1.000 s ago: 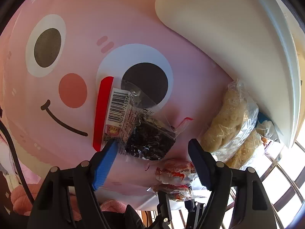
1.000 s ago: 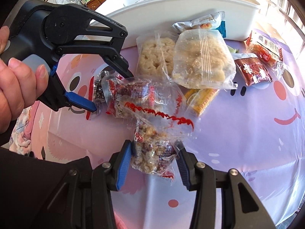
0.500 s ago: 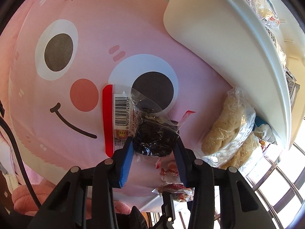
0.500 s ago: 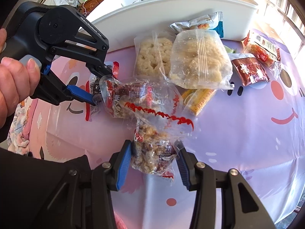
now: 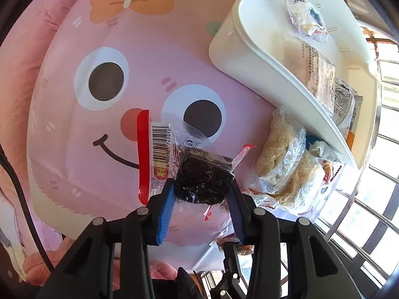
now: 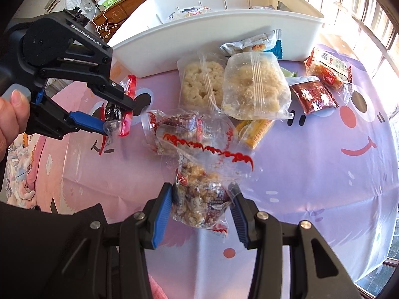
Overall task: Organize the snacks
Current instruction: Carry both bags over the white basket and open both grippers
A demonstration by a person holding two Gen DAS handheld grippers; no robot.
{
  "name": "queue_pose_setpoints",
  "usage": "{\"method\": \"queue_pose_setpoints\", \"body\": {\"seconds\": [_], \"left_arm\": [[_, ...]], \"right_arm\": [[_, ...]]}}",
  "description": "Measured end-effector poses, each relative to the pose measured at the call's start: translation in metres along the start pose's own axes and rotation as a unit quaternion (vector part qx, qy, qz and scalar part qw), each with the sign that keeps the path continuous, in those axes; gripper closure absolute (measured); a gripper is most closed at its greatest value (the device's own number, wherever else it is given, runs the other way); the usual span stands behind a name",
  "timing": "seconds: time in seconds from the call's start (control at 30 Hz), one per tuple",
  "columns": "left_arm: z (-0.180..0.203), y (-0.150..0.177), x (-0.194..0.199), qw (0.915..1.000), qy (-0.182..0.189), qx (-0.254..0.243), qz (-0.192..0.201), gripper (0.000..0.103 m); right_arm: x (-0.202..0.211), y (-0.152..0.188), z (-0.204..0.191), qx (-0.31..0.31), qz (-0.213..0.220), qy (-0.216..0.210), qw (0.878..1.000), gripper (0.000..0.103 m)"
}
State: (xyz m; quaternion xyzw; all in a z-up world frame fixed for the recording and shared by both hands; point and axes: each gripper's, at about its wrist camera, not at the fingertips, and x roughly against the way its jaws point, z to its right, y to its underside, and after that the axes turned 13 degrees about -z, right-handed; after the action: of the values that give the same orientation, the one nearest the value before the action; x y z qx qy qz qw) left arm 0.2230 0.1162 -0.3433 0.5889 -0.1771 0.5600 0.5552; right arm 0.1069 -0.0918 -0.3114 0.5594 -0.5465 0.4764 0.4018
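The left gripper (image 5: pixel 202 189) points steeply down over a pink cartoon-face tablecloth (image 5: pixel 104 154), its blue pads clamped on either side of a dark snack packet (image 5: pixel 202 179) with a red edge and a barcode; the packet hangs clear of the cloth, pinched at its dark block, the red strip trailing to the left; from the right wrist camera the same gripper (image 6: pixel 117 114) reaches in from the left edge, a person's hand (image 6: pixel 12 114) wrapped round its handle, thumb on the grip. The right gripper (image 6: pixel 202 199) also tilts steeply down, its two blue-faced fingers pressed against a clear packet of nut brittle (image 6: pixel 199 204); that packet's far end, with its red zigzag print, overlaps a second clear bag (image 6: pixel 184 134) lying on the cloth. Beyond, two bags of pale puffed cakes (image 6: pixel 254 92) rest side by side just in front of the white plastic bin (image 6: pixel 199 39); a yellow bar (image 6: pixel 256 129) pokes out beneath them; red sachets (image 6: pixel 314 97) lie to the right on the lilac half of the cloth. Inside the bin (image 5: pixel 249 57), several wrapped snacks (image 5: pixel 306 20) lie along its floor.
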Motion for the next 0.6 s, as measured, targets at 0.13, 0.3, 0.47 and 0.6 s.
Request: {"method": "queue_pose_setpoints", "body": {"seconds": [0.13,0.3,0.47,0.6], "left_arm": [[-0.006,0.021,0.020,0.9993,0.000,-0.032,0.021,0.064],[-0.006,0.037,0.045,0.9958,-0.011,-0.083,0.037,0.064],[-0.003,0.057,0.072,0.9913,-0.016,-0.121,0.049,0.064],[0.004,0.065,0.094,0.9877,-0.013,-0.146,0.055,0.064]], "right_arm": [[0.014,0.002,-0.008,-0.007,0.013,-0.003,1.000,0.057],[0.035,0.005,-0.018,-0.015,0.033,0.005,0.999,0.057],[0.057,0.003,-0.025,-0.019,0.054,0.013,0.998,0.057],[0.073,-0.009,-0.026,-0.014,0.065,0.019,0.998,0.057]]}}
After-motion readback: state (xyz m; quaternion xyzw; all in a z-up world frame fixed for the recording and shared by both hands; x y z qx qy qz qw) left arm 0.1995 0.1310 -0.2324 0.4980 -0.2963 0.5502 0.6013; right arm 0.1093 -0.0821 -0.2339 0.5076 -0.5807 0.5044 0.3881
